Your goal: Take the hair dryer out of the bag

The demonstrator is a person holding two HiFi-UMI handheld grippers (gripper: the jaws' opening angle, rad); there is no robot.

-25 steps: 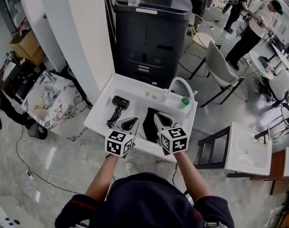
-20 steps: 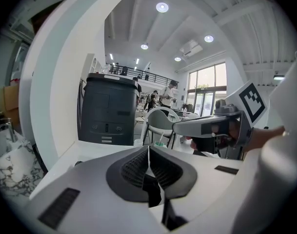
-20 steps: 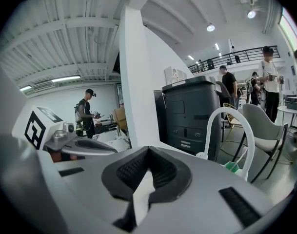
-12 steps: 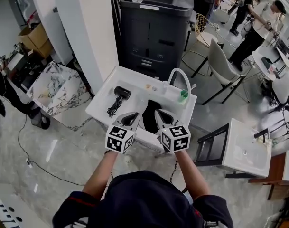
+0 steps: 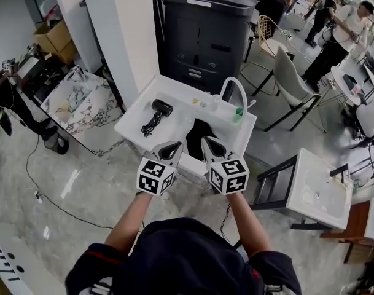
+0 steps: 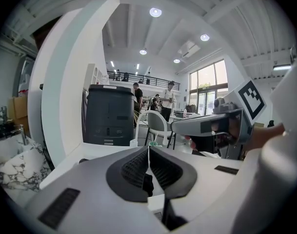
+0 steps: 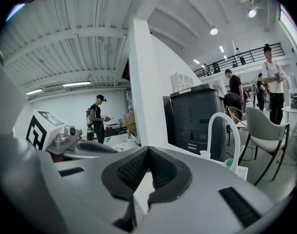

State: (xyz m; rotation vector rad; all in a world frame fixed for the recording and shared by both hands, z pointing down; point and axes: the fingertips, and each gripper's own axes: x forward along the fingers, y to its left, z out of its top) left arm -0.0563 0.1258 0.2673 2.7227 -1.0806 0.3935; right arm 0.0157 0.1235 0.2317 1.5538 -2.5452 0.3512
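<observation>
The black hair dryer [image 5: 161, 108] lies on the white counter [image 5: 132, 117], out of the bag, with its coiled cord [image 5: 151, 125] beside it. The black bag [image 5: 199, 137] sits slumped in the middle of the counter, just beyond both grippers. My left gripper [image 5: 174, 145] and right gripper [image 5: 207, 140] hang side by side over the counter's near edge, both shut and empty. The left gripper view shows pads pressed together [image 6: 148, 152] with nothing between them. So does the right gripper view [image 7: 148, 152].
A white arched faucet [image 5: 234, 94] and a green cup [image 5: 237, 113] stand at the counter's far right. Behind it are a dark cabinet [image 5: 212, 32] and a white pillar [image 5: 134, 29]. A chair [image 5: 291, 85] and another white basin [image 5: 322, 192] stand to the right. People stand further back.
Both grippers have drawn back together from above the bag toward the counter's near edge and risen slightly. They stay shut. The hair dryer and bag have not moved.
</observation>
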